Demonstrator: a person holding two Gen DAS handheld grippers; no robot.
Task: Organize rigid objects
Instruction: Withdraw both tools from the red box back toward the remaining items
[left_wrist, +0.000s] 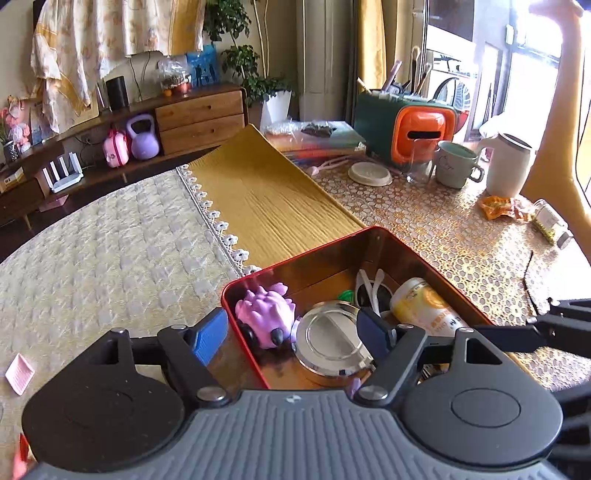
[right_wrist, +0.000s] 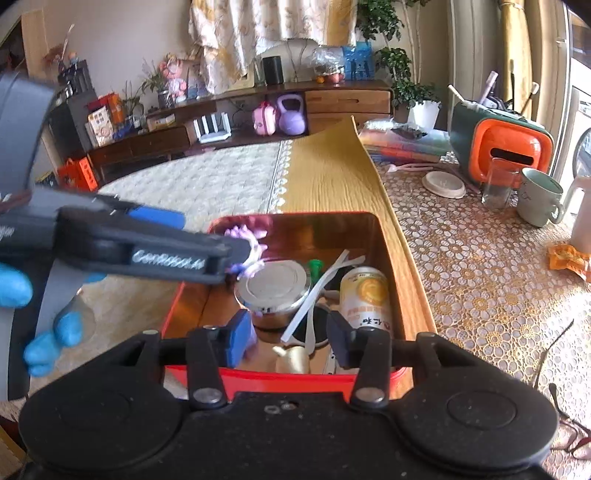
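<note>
A red metal box (left_wrist: 373, 230) (right_wrist: 386, 236) stands on the table. Inside lie a purple toy car (left_wrist: 264, 314) (right_wrist: 245, 233), a round silver tin (left_wrist: 328, 338) (right_wrist: 273, 282), a yellow can (left_wrist: 424, 304) (right_wrist: 365, 295), white sunglasses (left_wrist: 371, 288) (right_wrist: 319, 295), a small green piece (right_wrist: 315, 266) and a gold figure (right_wrist: 293, 360). My left gripper (left_wrist: 291, 336) is open above the box's near left corner, over the toy and tin. My right gripper (right_wrist: 290, 339) is open and empty at the box's near wall. The left gripper crosses the right wrist view (right_wrist: 122, 251).
On the lace cloth to the right are a green mug (left_wrist: 456, 164) (right_wrist: 539, 201), a white jug (left_wrist: 508, 164), a glass (right_wrist: 496, 182), a white lid (left_wrist: 369, 173) (right_wrist: 443, 184), an orange-green box (left_wrist: 406, 127) (right_wrist: 506, 147), an orange wrapper (left_wrist: 500, 206) (right_wrist: 567, 258) and a bottle (left_wrist: 552, 223). A pink dish (left_wrist: 19, 373) lies far left.
</note>
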